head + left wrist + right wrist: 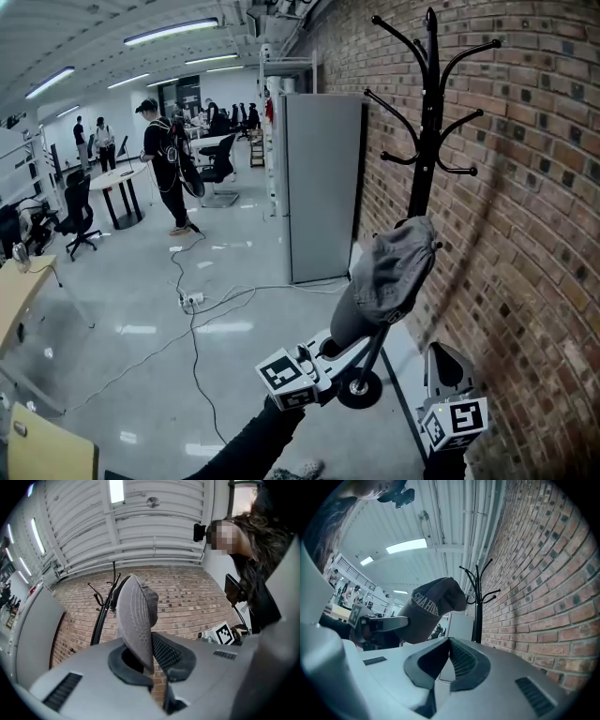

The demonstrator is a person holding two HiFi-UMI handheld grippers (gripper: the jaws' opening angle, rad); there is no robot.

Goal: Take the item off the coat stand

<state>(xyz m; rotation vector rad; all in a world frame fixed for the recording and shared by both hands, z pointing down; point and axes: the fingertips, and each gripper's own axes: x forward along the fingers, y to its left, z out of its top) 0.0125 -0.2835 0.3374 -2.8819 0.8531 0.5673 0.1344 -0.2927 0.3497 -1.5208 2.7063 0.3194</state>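
A black coat stand (427, 141) rises against the brick wall, and all the hooks in view are bare. A grey cap (389, 277) hangs in front of its pole, well below the hooks. My left gripper (333, 352) is shut on the cap's brim from below left. In the left gripper view the brim (136, 616) stands on edge between the closed pads of that gripper (149, 660). My right gripper (448, 370) sits low by the wall, right of the stand's base, shut and holding nothing. In the right gripper view its pads (449, 644) meet, and the cap (429, 609) hangs up to their left.
The brick wall (534, 234) runs along the right. A tall grey cabinet (323, 187) stands behind the stand. Cables and a power strip (192, 302) lie on the glossy floor. A person (169, 169) stands farther back among desks and chairs. The stand's round base (359, 389) rests beside my left gripper.
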